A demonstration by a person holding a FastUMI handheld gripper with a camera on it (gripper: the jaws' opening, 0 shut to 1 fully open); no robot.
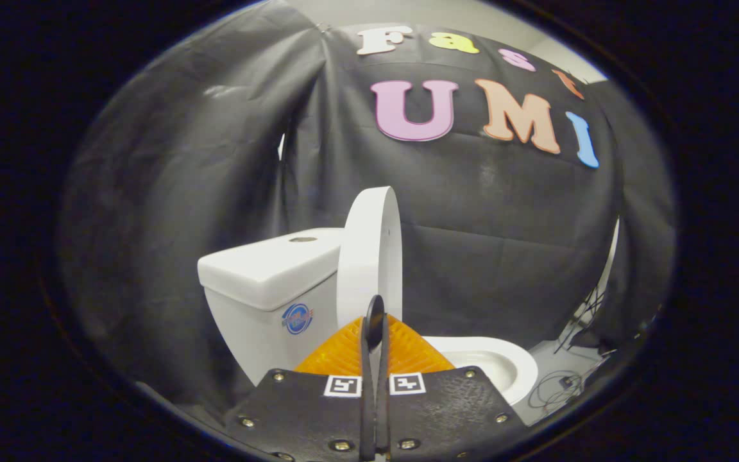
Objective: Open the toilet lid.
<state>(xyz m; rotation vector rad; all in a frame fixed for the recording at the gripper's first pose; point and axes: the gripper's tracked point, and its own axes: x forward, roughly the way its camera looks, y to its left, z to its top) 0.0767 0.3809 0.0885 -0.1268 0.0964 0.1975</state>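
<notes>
A white toilet stands ahead of me, seen from its side. Its lid [369,250] is raised upright, edge-on, leaning back toward the white tank [267,276]. The open bowl and seat rim [498,362] lie low to the right of my fingers. My gripper [374,324] sits just in front of the lid's lower edge, its orange fingers [344,353] pressed together with only a thin dark slit between them. Nothing shows between the fingers, and their tips overlap the bottom of the lid in the view.
Black cloth walls close in behind and to the left of the toilet. Loose cables [562,385] lie on the pale floor to the right of the bowl, near a gap in the cloth.
</notes>
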